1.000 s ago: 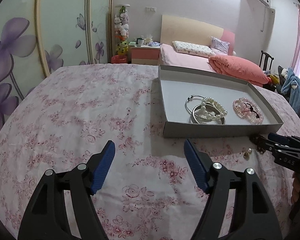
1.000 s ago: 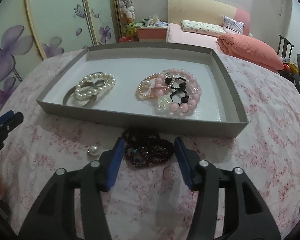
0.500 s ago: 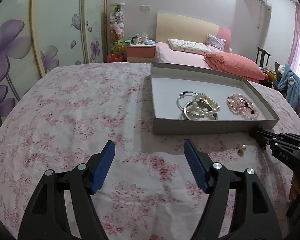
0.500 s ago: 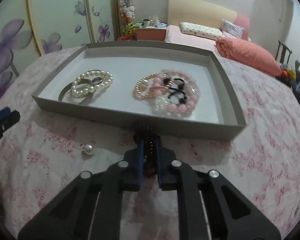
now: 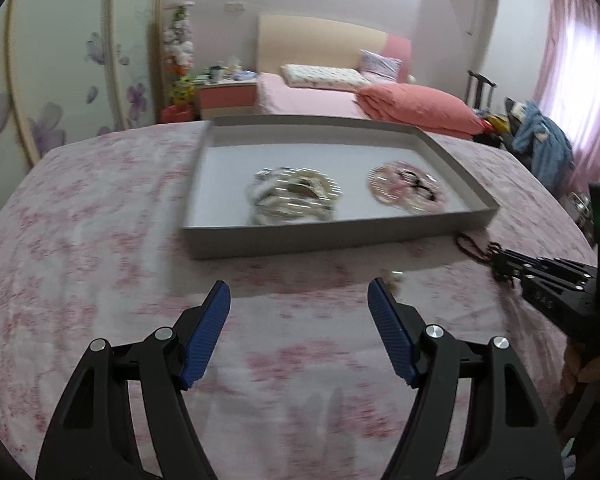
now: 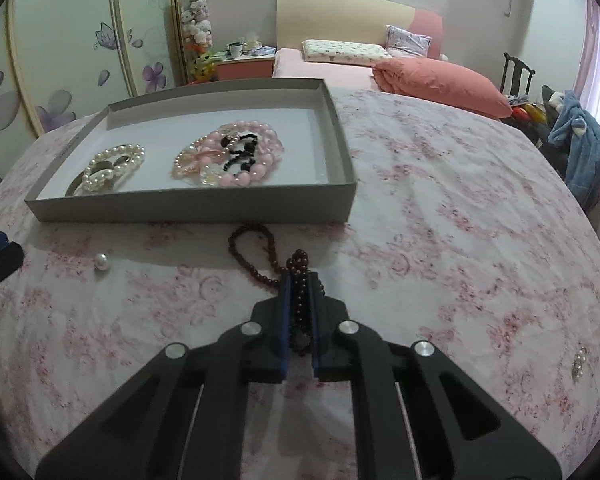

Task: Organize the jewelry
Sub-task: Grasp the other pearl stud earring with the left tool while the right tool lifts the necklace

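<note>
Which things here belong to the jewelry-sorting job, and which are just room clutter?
Job: grey tray, pearl bracelets, pink bead bracelets, dark red bead string in the right gripper, loose pearl.

Clutter: pink pillow, blue garment, plush toys.

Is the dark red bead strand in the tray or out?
Out. The dark red bead strand lies on the tablecloth before the tray, one end clamped in the right gripper.

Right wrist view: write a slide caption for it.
Right tool clamps dark red beads on the floral cloth, just before the gray tray of bracelets.
</note>
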Demonstrator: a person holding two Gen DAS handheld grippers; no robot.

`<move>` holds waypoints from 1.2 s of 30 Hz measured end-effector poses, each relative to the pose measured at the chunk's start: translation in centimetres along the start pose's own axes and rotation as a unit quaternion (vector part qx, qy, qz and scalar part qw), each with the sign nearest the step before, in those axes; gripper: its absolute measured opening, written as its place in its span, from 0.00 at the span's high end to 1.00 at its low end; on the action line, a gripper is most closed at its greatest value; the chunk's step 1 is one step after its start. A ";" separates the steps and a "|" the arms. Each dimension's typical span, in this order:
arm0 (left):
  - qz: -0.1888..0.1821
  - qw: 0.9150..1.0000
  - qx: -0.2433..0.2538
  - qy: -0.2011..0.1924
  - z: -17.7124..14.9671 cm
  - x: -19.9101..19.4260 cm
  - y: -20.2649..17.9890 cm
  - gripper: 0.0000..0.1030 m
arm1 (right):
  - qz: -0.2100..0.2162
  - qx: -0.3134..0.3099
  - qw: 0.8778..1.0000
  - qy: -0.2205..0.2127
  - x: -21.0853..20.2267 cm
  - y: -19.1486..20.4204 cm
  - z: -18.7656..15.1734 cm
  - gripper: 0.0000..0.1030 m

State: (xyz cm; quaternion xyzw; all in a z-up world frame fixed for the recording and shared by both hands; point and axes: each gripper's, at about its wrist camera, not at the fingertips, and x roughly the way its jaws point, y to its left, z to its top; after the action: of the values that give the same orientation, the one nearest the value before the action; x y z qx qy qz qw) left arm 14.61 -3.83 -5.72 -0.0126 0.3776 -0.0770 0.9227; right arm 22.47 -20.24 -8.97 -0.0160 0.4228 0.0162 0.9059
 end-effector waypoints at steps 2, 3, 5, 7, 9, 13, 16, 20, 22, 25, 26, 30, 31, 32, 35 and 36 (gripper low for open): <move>-0.008 1.000 0.018 0.015 0.2 0.9 -1.8 0.31 | 0.005 0.005 1.000 0.000 0.0 -0.2 -0.1 0.91; -0.010 0.999 0.026 0.022 0.2 1.4 -2.6 0.31 | 0.008 0.008 1.000 0.001 0.1 -0.3 -0.1 0.91; -0.014 0.999 0.039 0.033 0.4 2.4 -4.1 0.32 | 0.013 0.013 1.000 0.001 0.1 -0.7 -0.1 0.91; -0.015 0.998 0.048 0.042 0.4 3.3 -5.1 0.39 | 0.015 0.015 1.000 0.001 0.0 -0.8 -0.2 0.91; -0.013 0.997 0.051 0.049 0.6 4.2 -5.8 0.48 | 0.014 0.015 1.000 0.001 0.0 -0.9 -0.2 0.91; -0.005 0.997 0.050 0.061 0.9 5.4 -6.4 0.68 | 0.017 0.016 1.000 0.002 0.0 -0.9 -0.2 0.91; 0.011 0.997 0.056 0.057 0.8 5.8 -6.6 0.84 | 0.015 0.015 1.000 0.002 0.0 -0.9 -0.2 0.91; 0.023 0.997 0.047 0.057 0.7 5.3 -4.9 0.85 | 0.012 0.013 1.000 0.002 0.1 -0.5 0.0 0.91; 0.034 0.997 0.039 0.057 0.5 4.9 -3.5 0.85 | 0.011 0.011 1.000 0.002 0.0 -0.3 0.0 0.91; 0.057 0.996 0.027 0.057 0.0 4.2 -0.7 0.85 | 0.027 0.009 1.000 0.005 0.1 0.5 0.1 0.91; 0.061 0.996 0.024 0.058 0.0 4.0 -0.1 0.85 | 0.035 0.006 0.999 0.006 0.0 0.9 0.2 0.91; 0.076 0.996 0.009 0.055 -0.8 3.0 2.4 0.85 | 0.055 -0.017 0.998 0.009 0.1 3.1 0.3 0.91; 0.073 0.996 0.005 0.055 -0.9 2.9 2.6 0.85 | 0.056 -0.024 0.998 0.007 0.1 3.6 0.3 0.91; 0.070 0.996 0.001 0.055 -0.9 2.8 2.7 0.85 | 0.054 -0.029 0.998 0.004 0.1 4.0 0.2 0.91; 0.067 0.996 -0.003 0.054 -0.9 2.8 2.8 0.85 | 0.053 -0.029 0.998 0.003 0.0 4.1 0.1 0.91; 0.066 0.996 -0.003 0.054 -1.0 2.6 3.0 0.85 | 0.055 -0.024 0.998 0.004 0.0 4.0 0.1 0.91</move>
State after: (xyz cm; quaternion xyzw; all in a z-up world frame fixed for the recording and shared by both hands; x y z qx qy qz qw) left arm 16.17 -1.19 -8.51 0.0133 0.4273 -0.0156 0.9039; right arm 22.33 -16.29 -8.97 -0.0150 0.4260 0.0760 0.9014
